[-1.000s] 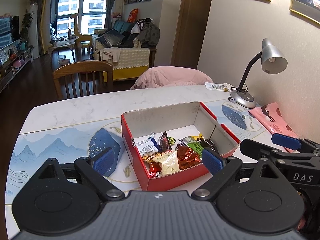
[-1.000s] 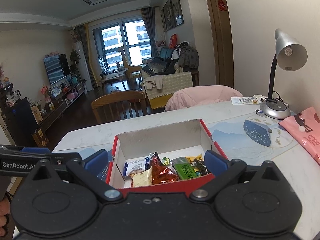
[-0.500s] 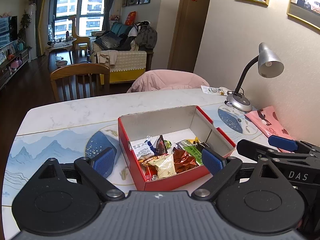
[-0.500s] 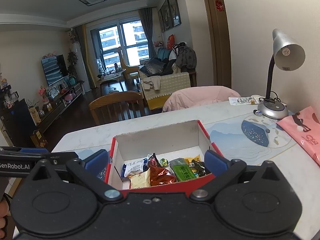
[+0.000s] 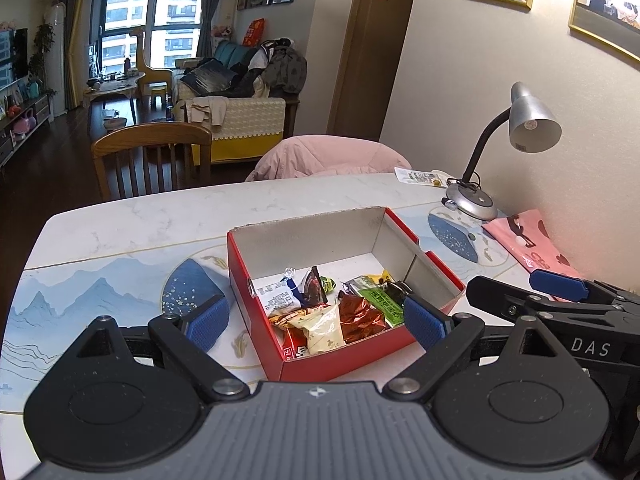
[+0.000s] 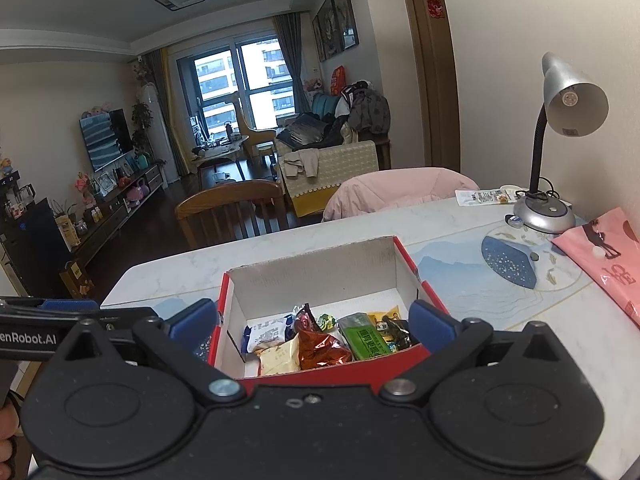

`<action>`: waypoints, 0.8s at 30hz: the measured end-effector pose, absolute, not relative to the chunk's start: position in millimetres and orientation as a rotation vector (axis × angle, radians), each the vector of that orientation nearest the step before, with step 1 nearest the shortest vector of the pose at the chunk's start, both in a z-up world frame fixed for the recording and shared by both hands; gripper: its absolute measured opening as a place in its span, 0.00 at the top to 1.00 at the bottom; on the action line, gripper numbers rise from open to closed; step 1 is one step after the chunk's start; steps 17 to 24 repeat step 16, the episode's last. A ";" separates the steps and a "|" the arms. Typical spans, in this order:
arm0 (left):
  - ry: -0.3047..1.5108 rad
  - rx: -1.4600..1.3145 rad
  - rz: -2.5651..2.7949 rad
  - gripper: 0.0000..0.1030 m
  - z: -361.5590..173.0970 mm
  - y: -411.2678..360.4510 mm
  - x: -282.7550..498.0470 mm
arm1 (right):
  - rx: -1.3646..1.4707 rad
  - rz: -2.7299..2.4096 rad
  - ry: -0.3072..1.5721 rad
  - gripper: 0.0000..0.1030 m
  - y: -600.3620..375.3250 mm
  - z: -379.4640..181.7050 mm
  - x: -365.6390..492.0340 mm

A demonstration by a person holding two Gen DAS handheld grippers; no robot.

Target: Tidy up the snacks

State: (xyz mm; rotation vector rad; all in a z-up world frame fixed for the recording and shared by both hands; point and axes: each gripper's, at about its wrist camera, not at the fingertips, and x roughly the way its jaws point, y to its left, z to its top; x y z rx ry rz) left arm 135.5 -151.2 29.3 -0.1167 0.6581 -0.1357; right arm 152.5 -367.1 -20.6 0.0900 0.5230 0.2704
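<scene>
Red box (image 5: 344,354) sits just ahead of both spread, empty tongs; lower the left tongs (image 5: 318,320) squarely over one wrapper (image 5: 320,326), avoiding neighbours.

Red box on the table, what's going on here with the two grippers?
A person holds a gripper in each hand over a marble-look table. Both the left gripper and the right gripper are open and hold nothing, hovering at the near end of the red box. Wrapped snacks lie piled in the box's near half; its far half is bare. A desk lamp and a pink bag sit to the right.
</scene>
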 end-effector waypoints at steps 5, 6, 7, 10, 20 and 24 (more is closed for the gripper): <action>0.659 -0.122 -0.138 0.08 28.0 -150.4 136.5 | 0.092 0.271 0.524 0.00 -367.0 -20.5 152.6; 0.660 -0.124 -0.140 0.08 28.1 -150.3 136.6 | 0.092 0.271 0.524 0.00 -367.2 -20.7 152.7; 0.663 -0.129 -0.145 0.08 27.6 -149.6 137.1 | 0.091 0.270 0.524 0.00 -367.3 -20.7 152.8; 0.665 -0.134 -0.150 0.08 25.6 -147.9 137.6 | 0.092 0.264 0.529 0.00 -365.6 -21.9 153.5; 0.665 -0.135 -0.151 0.08 24.5 -147.1 138.0 | 0.094 0.263 0.530 0.00 -363.9 -22.8 153.2; 0.665 -0.135 -0.151 0.08 24.5 -147.1 138.0 | 0.094 0.263 0.530 0.00 -363.9 -22.8 153.2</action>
